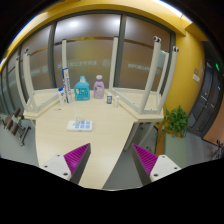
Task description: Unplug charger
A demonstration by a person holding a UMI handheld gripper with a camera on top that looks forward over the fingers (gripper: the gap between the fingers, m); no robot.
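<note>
Gripper view: the gripper hangs above a pale table, its two fingers spread wide and holding nothing. No charger can be picked out with certainty. A small white object, possibly it, lies ahead and slightly left of the fingers. Farther on stand a blue bottle and a pink bottle. Glass partitions and yellow walls enclose the room.
</note>
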